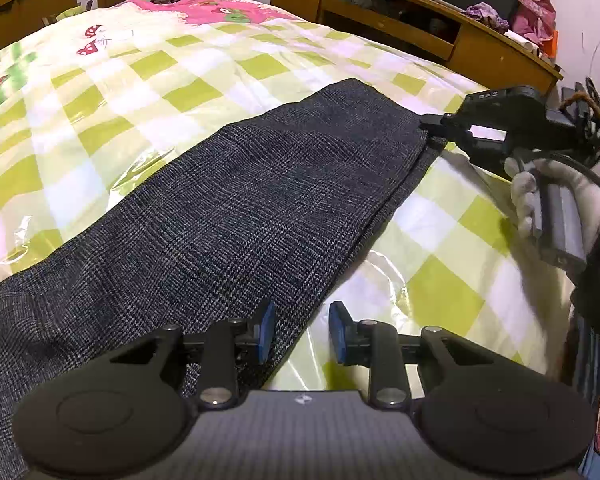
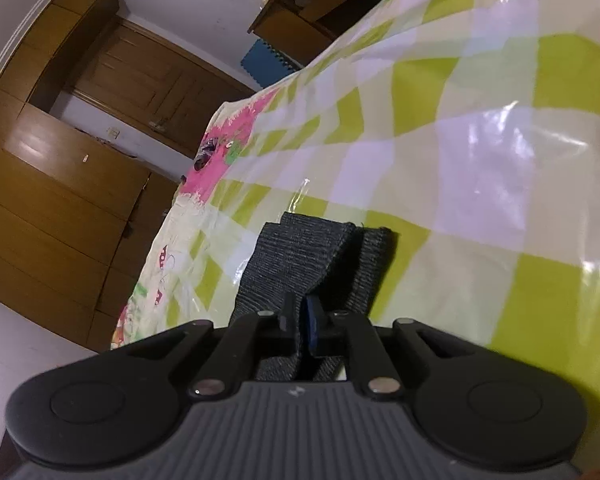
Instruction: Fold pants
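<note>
Dark grey checked pants [image 1: 260, 200] lie flat in a long band across the bed. My left gripper [image 1: 302, 332] is open low over their near edge. Its left pad [image 1: 266, 332] is above the cloth and the right pad [image 1: 340, 332] above the bedcover, neither pressing. My right gripper [image 1: 430, 126], held by a white-gloved hand [image 1: 524, 196], is shut on the far right corner of the pants. In the right wrist view the right gripper [image 2: 300, 318] pinches a layer of the pants [image 2: 300, 248], and a second layer hangs loose beside it.
The bed has a shiny green, white and lilac checked cover [image 1: 180, 80] with a pink printed patch at the far end. A wooden desk [image 1: 420, 20] with a monitor and clutter stands beyond the bed at the right. Wooden wardrobes [image 2: 60, 180] line the wall.
</note>
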Available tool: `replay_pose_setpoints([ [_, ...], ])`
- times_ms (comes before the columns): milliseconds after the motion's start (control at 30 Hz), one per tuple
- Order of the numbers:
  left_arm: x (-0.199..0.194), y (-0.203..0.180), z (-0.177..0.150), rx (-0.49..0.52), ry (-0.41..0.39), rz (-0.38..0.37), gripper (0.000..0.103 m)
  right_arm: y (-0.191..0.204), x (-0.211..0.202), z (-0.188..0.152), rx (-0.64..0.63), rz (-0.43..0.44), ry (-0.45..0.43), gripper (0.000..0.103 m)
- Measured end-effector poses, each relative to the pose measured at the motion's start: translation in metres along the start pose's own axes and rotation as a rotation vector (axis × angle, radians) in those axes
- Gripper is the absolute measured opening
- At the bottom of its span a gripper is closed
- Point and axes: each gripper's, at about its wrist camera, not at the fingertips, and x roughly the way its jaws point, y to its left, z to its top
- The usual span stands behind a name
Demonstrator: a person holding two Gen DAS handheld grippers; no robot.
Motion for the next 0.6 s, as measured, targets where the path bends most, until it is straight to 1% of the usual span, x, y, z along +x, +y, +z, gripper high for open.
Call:
replay_pose_setpoints([
  [67, 0.001, 0.0, 0.0, -0.003, -0.001, 0.0, 0.043, 0.0, 0.006, 0.004, 0.003, -0.041, 0.014, 0.011],
  [133, 0.002, -0.001, 0.003, -0.001, 0.002, -0.006, 0.043, -0.002, 0.014, 0.006, 0.025, -0.044, 0.023, 0.012],
  [200, 0.004, -0.004, 0.009, 0.02, 0.001, -0.005, 0.043, 0.0, 0.018, 0.006, 0.014, -0.049, 0.027, 0.012],
  [267, 0.003, -0.007, 0.015, 0.035, -0.012, -0.006, 0.043, 0.003, 0.019, 0.007, 0.01, -0.02, 0.031, 0.006],
  [333, 0.001, -0.011, 0.02, 0.042, -0.032, -0.013, 0.043, 0.009, 0.01, 0.011, -0.009, 0.025, 0.003, 0.005],
  [433, 0.002, -0.018, 0.021, 0.043, -0.043, -0.025, 0.043, 0.013, -0.004, 0.018, -0.024, 0.064, -0.019, 0.004],
  [500, 0.006, -0.023, 0.019, 0.057, -0.041, -0.02, 0.044, 0.011, -0.009, 0.02, -0.028, 0.058, -0.014, 0.004],
  [600, 0.013, -0.03, 0.017, 0.084, -0.035, -0.005, 0.047, -0.002, -0.01, 0.012, -0.026, 0.008, 0.007, 0.004],
])
